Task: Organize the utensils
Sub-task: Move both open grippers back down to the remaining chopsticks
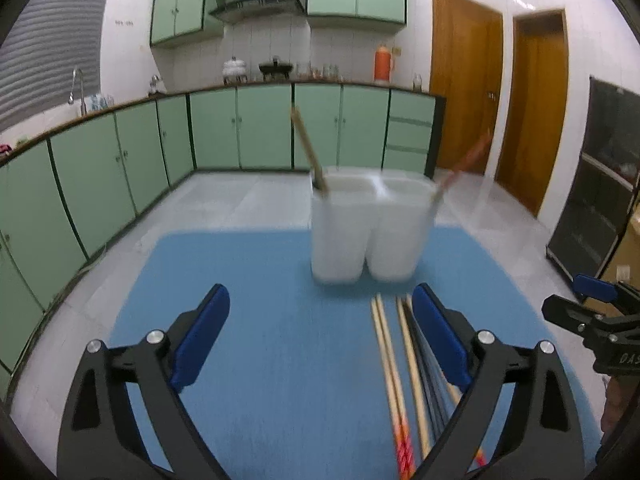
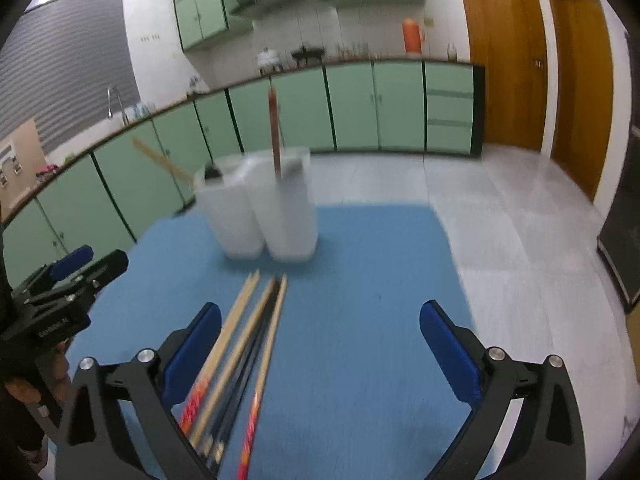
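A white two-compartment holder (image 1: 368,232) (image 2: 272,216) stands at the far side of the blue mat. A wooden chopstick (image 1: 308,148) (image 2: 160,160) leans out of its left compartment, and a red-ended one (image 1: 464,164) (image 2: 274,132) stands in the right. Several loose chopsticks (image 1: 396,380) (image 2: 248,340) lie side by side on the mat in front of the holder. My left gripper (image 1: 320,296) is open above the mat, its right finger over the chopsticks. My right gripper (image 2: 320,312) is open too, with the chopsticks beside its left finger. Nothing sits between either pair of pads.
The blue mat (image 1: 248,272) covers the table, and grey floor lies beyond its edges. Green cabinets (image 1: 260,128) line the far and left walls. Wooden doors (image 1: 464,92) and a black cabinet (image 1: 596,208) are at the right. Each gripper shows at the edge of the other's view.
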A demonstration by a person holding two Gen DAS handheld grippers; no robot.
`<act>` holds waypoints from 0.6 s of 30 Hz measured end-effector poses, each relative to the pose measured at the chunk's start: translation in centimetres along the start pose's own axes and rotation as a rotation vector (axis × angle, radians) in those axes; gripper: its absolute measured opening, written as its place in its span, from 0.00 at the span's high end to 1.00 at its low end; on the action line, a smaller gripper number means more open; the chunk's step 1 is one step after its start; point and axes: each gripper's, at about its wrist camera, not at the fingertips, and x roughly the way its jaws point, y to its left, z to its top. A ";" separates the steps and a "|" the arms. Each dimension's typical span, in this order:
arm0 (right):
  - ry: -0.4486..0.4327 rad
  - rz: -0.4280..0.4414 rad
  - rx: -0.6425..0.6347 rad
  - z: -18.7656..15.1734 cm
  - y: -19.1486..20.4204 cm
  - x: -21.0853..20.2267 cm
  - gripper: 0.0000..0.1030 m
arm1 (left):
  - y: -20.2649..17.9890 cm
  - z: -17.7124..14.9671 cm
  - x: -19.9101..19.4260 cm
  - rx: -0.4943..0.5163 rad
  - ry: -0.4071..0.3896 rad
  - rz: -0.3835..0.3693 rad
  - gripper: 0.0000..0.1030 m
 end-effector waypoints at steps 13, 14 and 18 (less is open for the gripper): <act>0.095 0.001 -0.009 -5.9 1.9 2.5 0.15 | 0.3 -6.2 1.3 0.012 0.165 0.005 0.12; 0.106 0.003 -0.018 -6.2 2.2 2.8 0.21 | 0.3 -6.5 1.5 0.020 0.178 0.005 0.12; 0.150 0.029 -0.040 -7.0 3.1 3.7 0.44 | 0.4 -7.2 1.7 0.026 0.206 0.007 0.12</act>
